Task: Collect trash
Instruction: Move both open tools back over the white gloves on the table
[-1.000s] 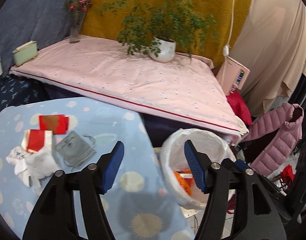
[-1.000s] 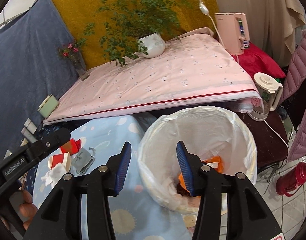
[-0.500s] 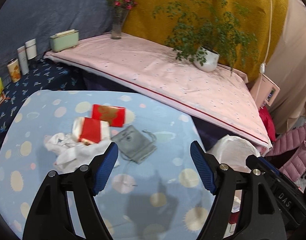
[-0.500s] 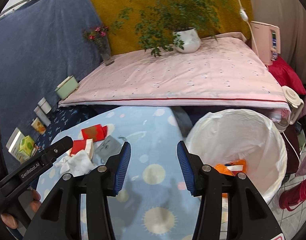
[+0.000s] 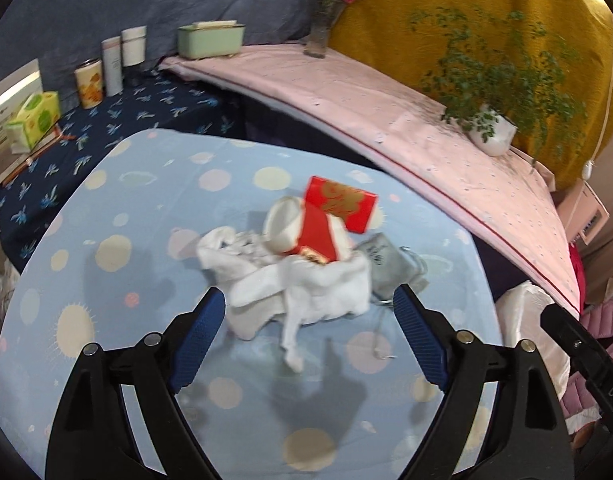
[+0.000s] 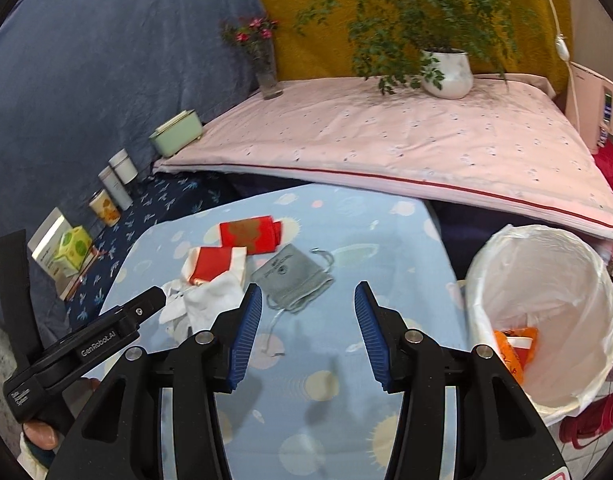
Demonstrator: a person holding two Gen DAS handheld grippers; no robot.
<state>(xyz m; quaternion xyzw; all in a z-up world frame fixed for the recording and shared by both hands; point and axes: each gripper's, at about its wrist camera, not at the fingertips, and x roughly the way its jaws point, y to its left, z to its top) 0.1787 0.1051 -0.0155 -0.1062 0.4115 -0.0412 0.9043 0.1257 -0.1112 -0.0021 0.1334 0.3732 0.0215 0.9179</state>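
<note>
a second ago both grippers hung over the bin, with the trash pile off at 9 o'clock. now the left gripper (image 5: pixel 306 320) has swung back over the table (image 5: pixel 106 208), and the pile sits dead ahead of it at 12 o'clock. its jaws are opening, with nothing between them; the tissue (image 5: pixel 306 288) lies just beyond the tips. behind the tissue are a red-and-white pack (image 5: pixel 306 232) and a red box (image 5: pixel 340 204), with a grey pouch (image 5: pixel 386 264) at 2 o'clock.

the right gripper (image 6: pixel 308 328) has swung back too. it is released, half spread and empty, and the pouch (image 6: pixel 292 276) now lies just past its tips at 11 o'clock. the bin (image 6: pixel 486 280) has slid out to 3 o'clock in its view, with orange scraps (image 6: pixel 514 344) at the bottom.

so the last drop looks finished and a new pick is starting. the left seems set to take the tissue, and the right probably the pouch. four pieces remain on the table.
</note>
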